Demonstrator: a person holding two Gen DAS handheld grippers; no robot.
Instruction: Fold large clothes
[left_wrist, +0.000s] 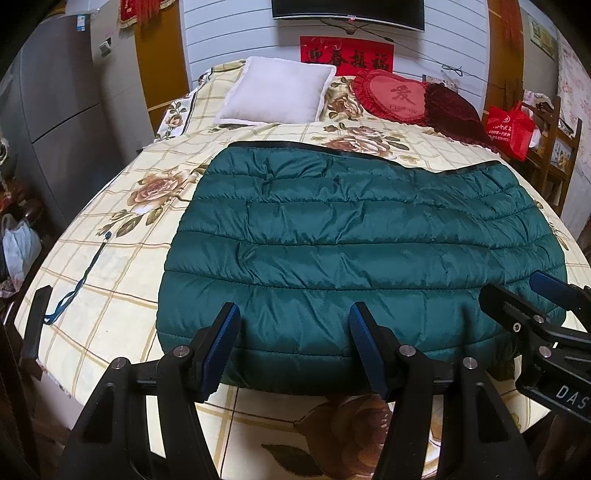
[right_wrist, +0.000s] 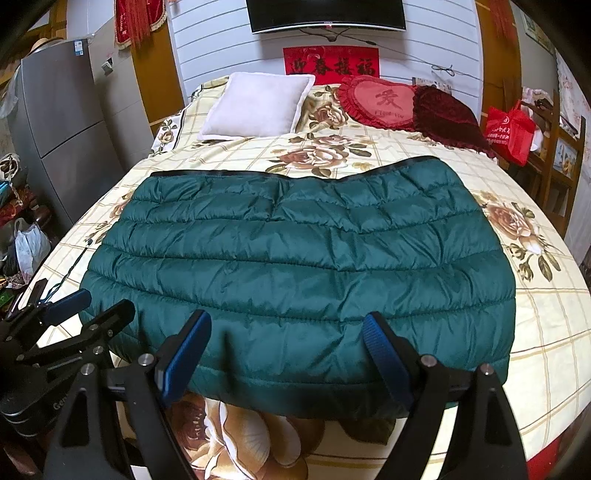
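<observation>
Floral bedspread (left_wrist: 110, 258) | green quilted jacket (left_wrist: 351, 240) folded flat | left tongs (left_wrist: 291, 314), right tongs (right_wrist: 288, 325) wide

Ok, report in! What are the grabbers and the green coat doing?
Both grippers open at near edge. Green jacket folded flat on bed. Nothing in the way.

Directly ahead of both spread-jawed grippers, the way is blocked by the folded green quilted jacket (left_wrist: 354, 243), whose near edge lies between the fingers of the left gripper (left_wrist: 291, 343) and the right gripper (right_wrist: 284, 350). Bare bedsheet (left_wrist: 110, 280) is left free to the left of the left gripper, crossed only by a thin blue cord (left_wrist: 79, 280). Open sheet is seen to the right of the right gripper. Beyond the jacket, passage is closed by a white pillow (right_wrist: 258, 107) and a red heart cushion (right_wrist: 384, 101).
</observation>
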